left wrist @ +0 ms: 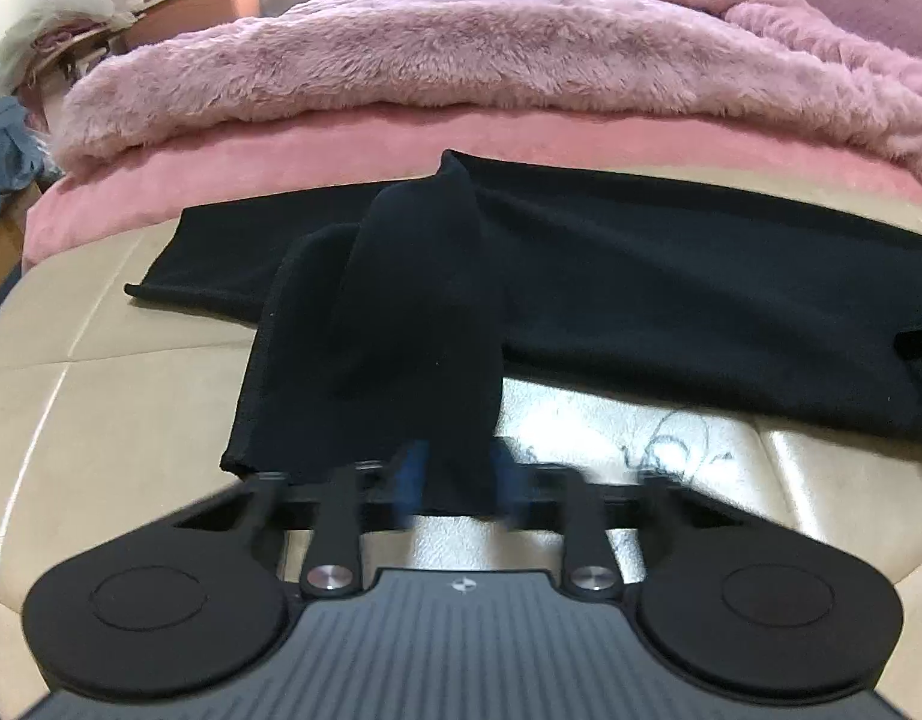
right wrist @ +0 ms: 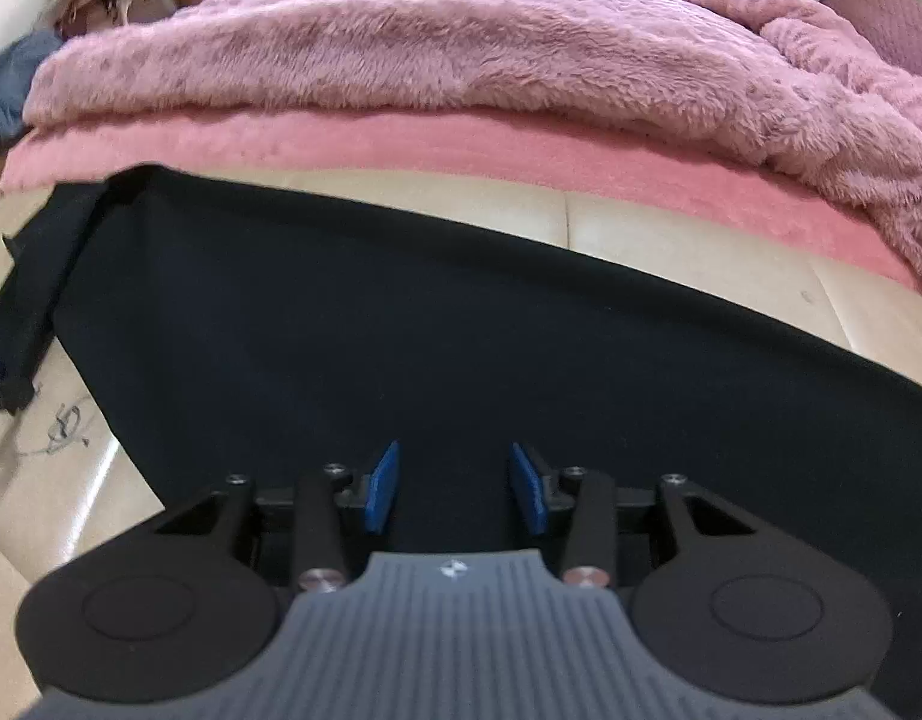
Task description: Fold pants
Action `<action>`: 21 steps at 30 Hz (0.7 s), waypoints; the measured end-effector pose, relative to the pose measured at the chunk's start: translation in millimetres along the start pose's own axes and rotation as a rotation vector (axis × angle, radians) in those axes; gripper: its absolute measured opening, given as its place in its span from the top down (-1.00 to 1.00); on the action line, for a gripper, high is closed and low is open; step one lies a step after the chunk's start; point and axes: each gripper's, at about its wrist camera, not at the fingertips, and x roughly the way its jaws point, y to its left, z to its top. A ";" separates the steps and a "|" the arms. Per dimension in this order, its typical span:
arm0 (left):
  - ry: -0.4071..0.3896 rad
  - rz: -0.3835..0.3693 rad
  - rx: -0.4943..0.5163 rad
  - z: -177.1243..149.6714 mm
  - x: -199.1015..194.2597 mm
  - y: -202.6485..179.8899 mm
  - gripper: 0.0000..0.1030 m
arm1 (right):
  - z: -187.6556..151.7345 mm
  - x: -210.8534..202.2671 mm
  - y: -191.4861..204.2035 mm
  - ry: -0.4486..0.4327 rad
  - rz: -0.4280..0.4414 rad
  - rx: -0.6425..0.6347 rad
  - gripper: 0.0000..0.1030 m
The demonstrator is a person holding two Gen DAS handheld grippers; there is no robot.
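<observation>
Black pants (left wrist: 641, 276) lie spread across a beige leather bench (left wrist: 101, 408). In the left wrist view my left gripper (left wrist: 455, 468) is shut on a pant leg (left wrist: 401, 330), which rises in a bunched fold from the jaws and drapes over the rest of the pants. The blue pads are mostly hidden by the cloth. In the right wrist view my right gripper (right wrist: 454, 480) is open, blue pads (right wrist: 382, 489) apart, low over the wide flat part of the pants (right wrist: 401, 330). Nothing is between its pads.
A pink sheet (left wrist: 341, 150) and a fluffy pink blanket (left wrist: 461, 42) cover the bed behind the bench. Boxes and clutter (left wrist: 191, 0) stand at the far left. Pen scribbles (left wrist: 659, 438) mark the bench.
</observation>
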 end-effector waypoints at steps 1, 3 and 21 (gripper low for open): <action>-0.002 0.003 -0.003 2.1 0.0 2.3 0.96 | 1.2 0.9 1.2 0.007 -0.004 -0.008 0.24; -0.035 -0.019 -0.039 5.6 -5.5 11.1 0.96 | 2.9 0.3 0.5 0.024 -0.005 -0.011 0.24; -0.101 0.032 -0.105 146.5 3.2 151.0 0.97 | 10.2 6.2 -5.2 0.068 0.023 -0.023 0.21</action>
